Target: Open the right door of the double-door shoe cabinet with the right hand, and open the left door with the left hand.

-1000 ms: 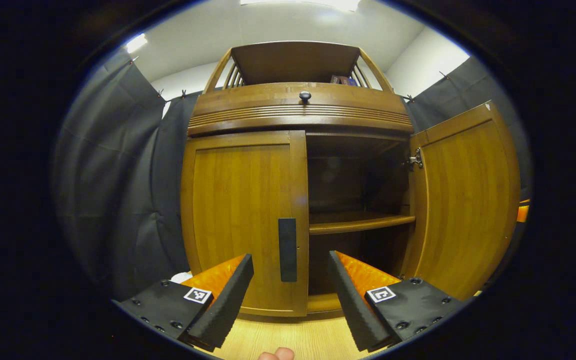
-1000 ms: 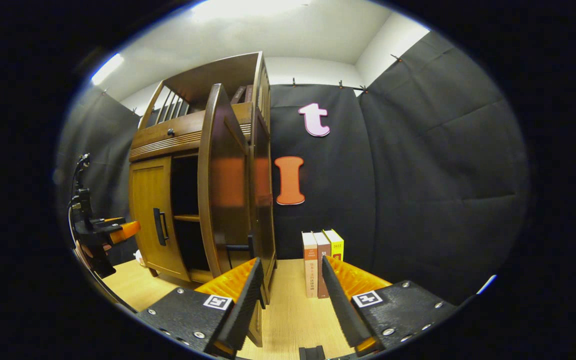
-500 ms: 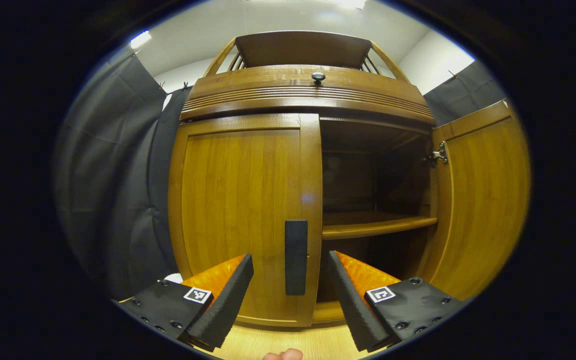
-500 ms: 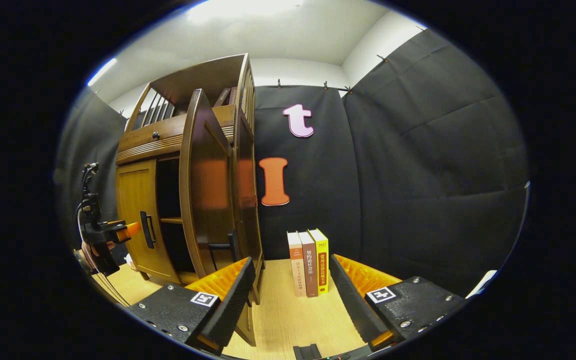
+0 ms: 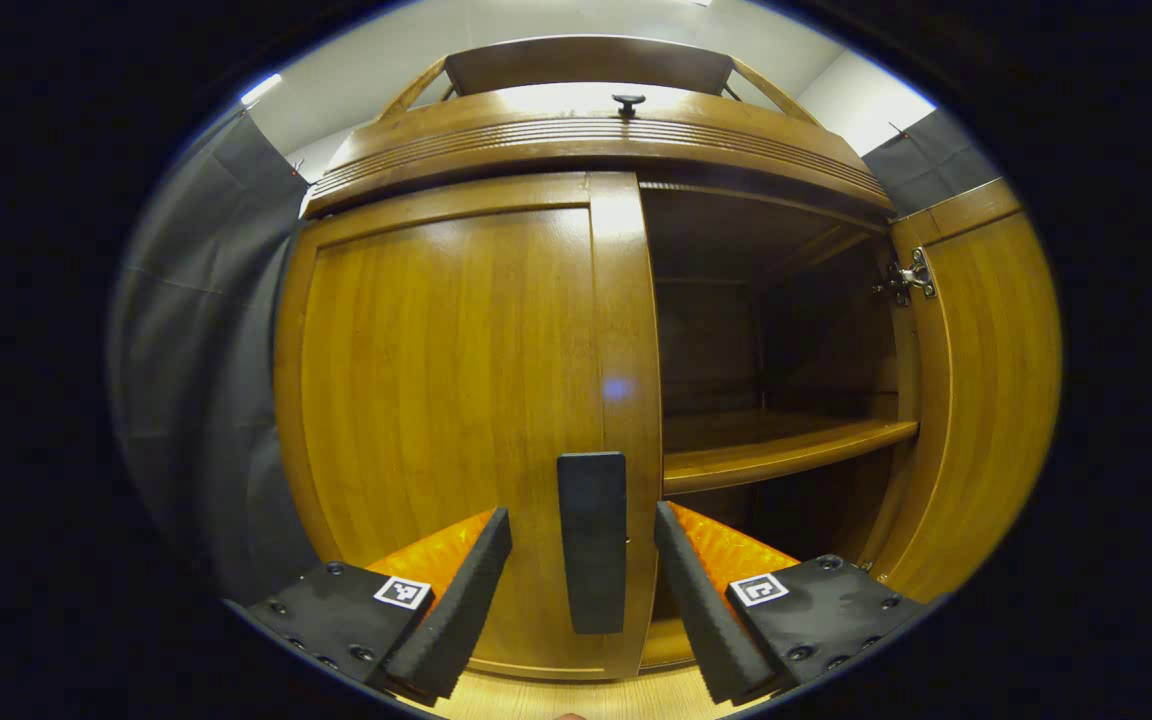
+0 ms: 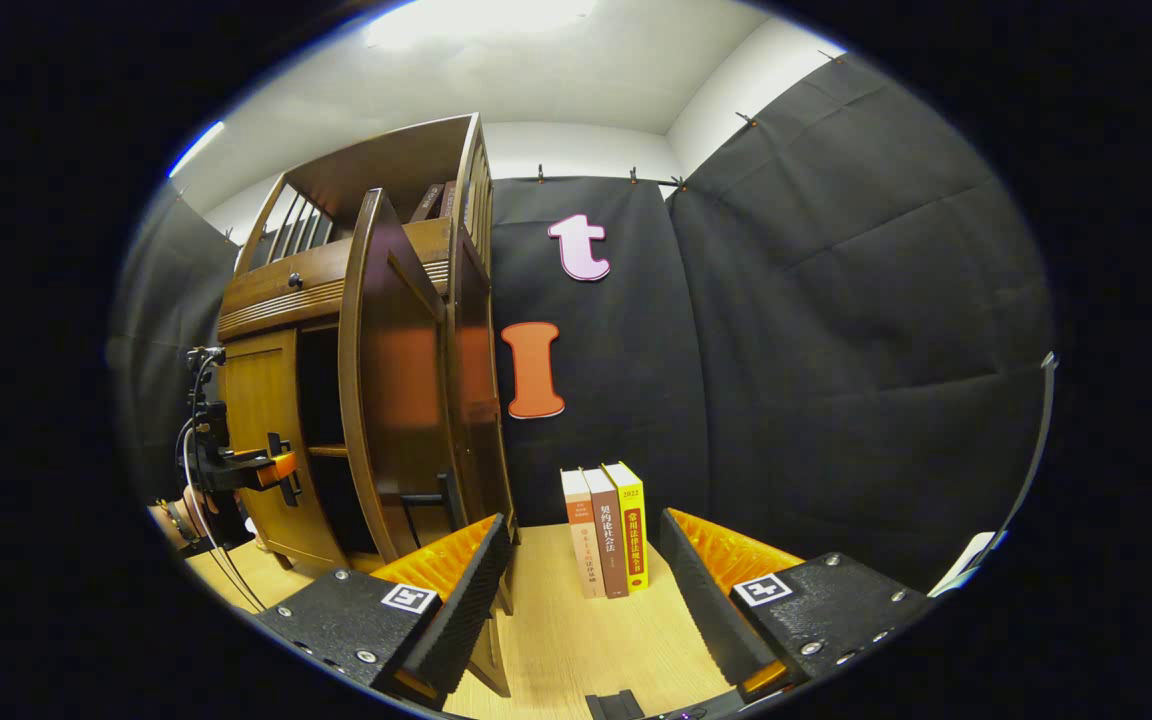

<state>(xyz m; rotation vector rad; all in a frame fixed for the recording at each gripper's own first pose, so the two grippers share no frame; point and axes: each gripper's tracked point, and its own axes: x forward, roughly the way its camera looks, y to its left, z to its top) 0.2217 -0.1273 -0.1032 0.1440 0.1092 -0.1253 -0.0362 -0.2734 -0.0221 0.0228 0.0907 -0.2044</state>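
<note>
Closer than half a second ago, the left claw (image 5: 583, 590) now has the flat black vertical handle (image 5: 592, 540) of the closed left door (image 5: 456, 400) standing between its two spread fingers, which hang apart on either side of it; whether either finger touches the handle is hard to tell from this angle, and they do not look pressed onto it. That glossy brown wooden shoe cabinet (image 5: 586, 150) has two doors: the left one lies flush in its frame, while the right door (image 5: 981, 390) is swung wide open, one metal hinge (image 5: 908, 280) showing at its upper inner edge. Inside the open half sits one wooden shelf (image 5: 776, 450) with dark space above and below it. One small dark round knob (image 5: 627, 101) is on the curved drawer front above the doors.

In the right gripper view, the right claw (image 6: 581, 580) has drifted back from the cabinet since the earlier frames; it is open, holding nothing, above the light wooden table (image 6: 576, 640). The opened right door (image 6: 391, 400) stands edge-on to its left, its own dark handle (image 6: 436, 497) facing outward. Three upright books (image 6: 608, 530), one pale, one brown, one yellow, stand side by side against the black cloth wall. Farther left, the left claw (image 6: 276, 470) sits at the left door's handle.
</note>
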